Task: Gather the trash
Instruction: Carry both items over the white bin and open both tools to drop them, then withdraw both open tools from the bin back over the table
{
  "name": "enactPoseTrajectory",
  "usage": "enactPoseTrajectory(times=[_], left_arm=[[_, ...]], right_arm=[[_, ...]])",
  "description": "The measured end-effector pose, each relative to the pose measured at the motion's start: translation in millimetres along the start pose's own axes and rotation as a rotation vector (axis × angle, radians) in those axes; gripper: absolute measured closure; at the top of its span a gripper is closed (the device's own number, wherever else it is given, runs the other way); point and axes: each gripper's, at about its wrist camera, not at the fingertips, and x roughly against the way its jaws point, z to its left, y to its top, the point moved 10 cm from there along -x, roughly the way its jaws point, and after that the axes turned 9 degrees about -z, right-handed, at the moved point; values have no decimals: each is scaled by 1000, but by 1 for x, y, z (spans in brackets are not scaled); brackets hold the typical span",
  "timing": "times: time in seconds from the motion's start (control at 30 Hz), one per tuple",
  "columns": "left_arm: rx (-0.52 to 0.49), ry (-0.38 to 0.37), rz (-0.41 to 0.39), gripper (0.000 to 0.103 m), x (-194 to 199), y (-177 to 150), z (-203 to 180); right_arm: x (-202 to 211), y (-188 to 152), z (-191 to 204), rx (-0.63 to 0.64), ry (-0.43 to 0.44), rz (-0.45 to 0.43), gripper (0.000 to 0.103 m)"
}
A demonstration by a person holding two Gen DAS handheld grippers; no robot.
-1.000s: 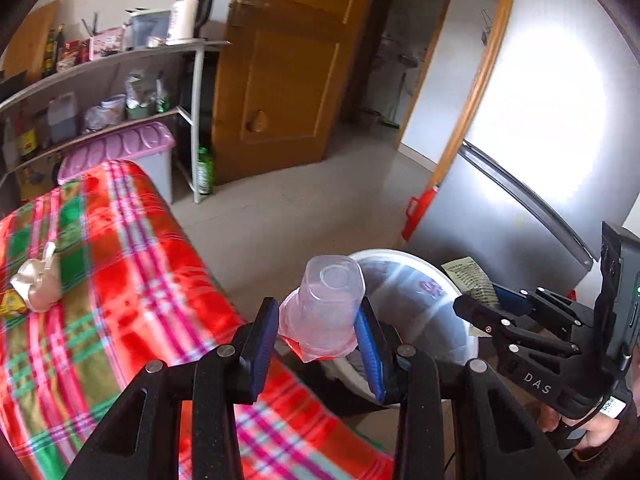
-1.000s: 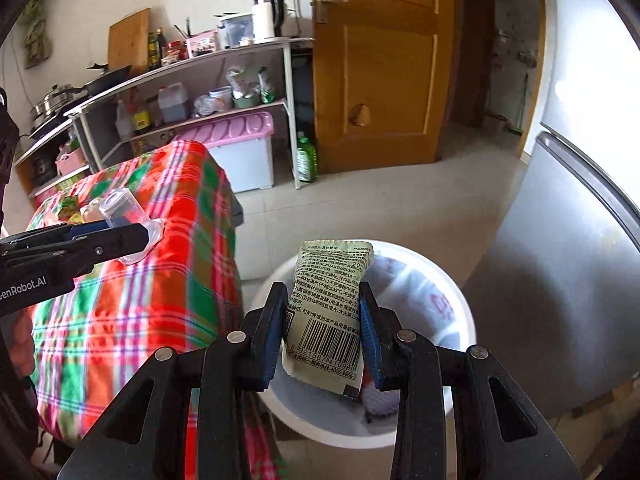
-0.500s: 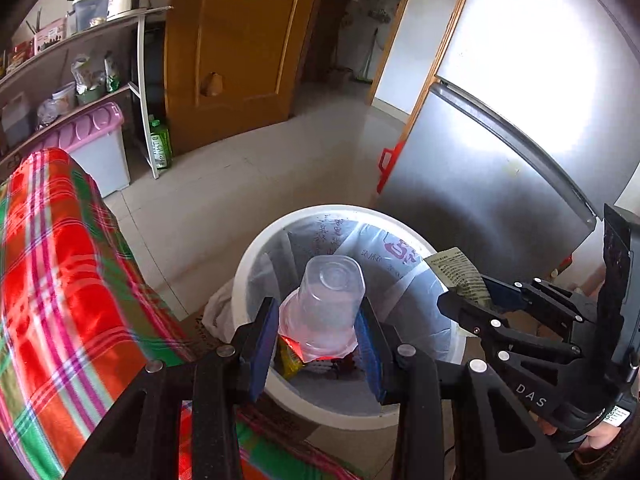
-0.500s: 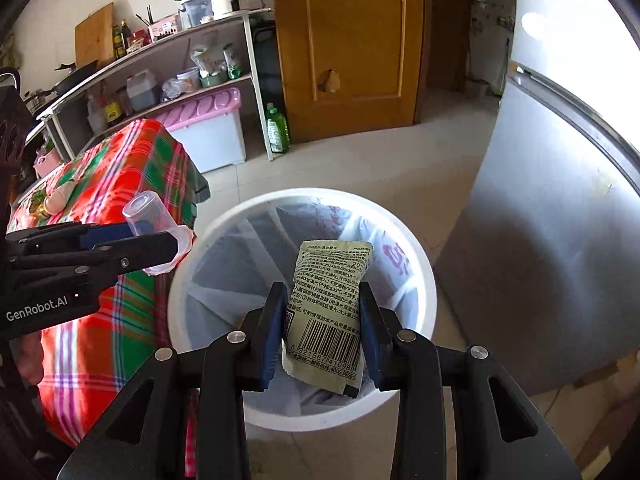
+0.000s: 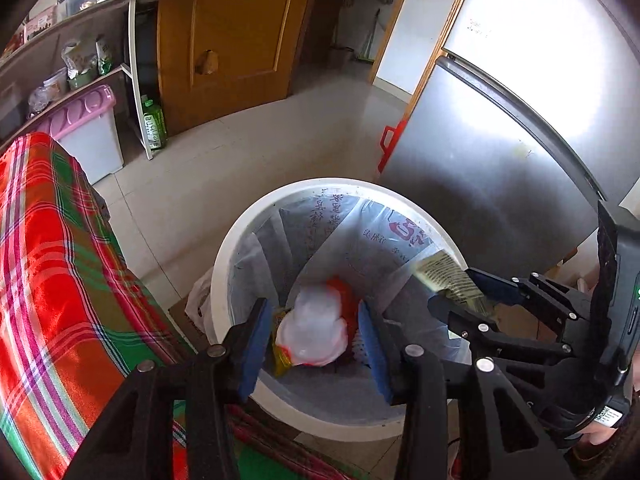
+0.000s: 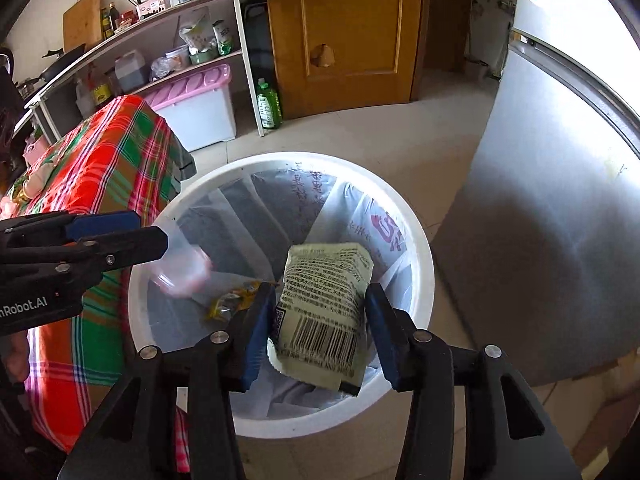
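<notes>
A white trash bin (image 5: 240,236) lined with a thin bag stands on the floor; it also shows in the right wrist view (image 6: 416,232). My left gripper (image 5: 314,340) is open over the bin. The clear plastic cup (image 5: 314,332) is loose between its pads and blurred, dropping into the bin; it shows in the right wrist view (image 6: 182,270) just below the left fingers. My right gripper (image 6: 320,324) has opened over the bin. The pale green snack packet (image 6: 322,312) sits loose and tilted between its pads; it also shows in the left wrist view (image 5: 448,280).
A table with a red and green plaid cloth (image 5: 48,264) stands just left of the bin. A steel fridge (image 5: 500,160) is close on the right. A wooden door (image 5: 240,36), shelves (image 6: 132,40), a pink-lidded box (image 6: 192,100) and a green bottle (image 6: 268,106) are behind.
Both grippers moved over the bin and opened. The cup has left the left pads and falls. The packet has come loose and tilted in the right gripper.
</notes>
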Motion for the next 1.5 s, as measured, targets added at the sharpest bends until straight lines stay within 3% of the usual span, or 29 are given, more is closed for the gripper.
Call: enactPoseTrajectory(times=[0.3,0.8,1.5], left_arm=[[5,-9,-19,52,10,2,0],[44,35,-123,52,66,15,31],[101,192,-277,48,162,19,109]], right_arm=[[8,5,-3,-11,-18,-20,55],[35,24,24,-2,2,-93,55],[65,67,123,58,135,-208,53]])
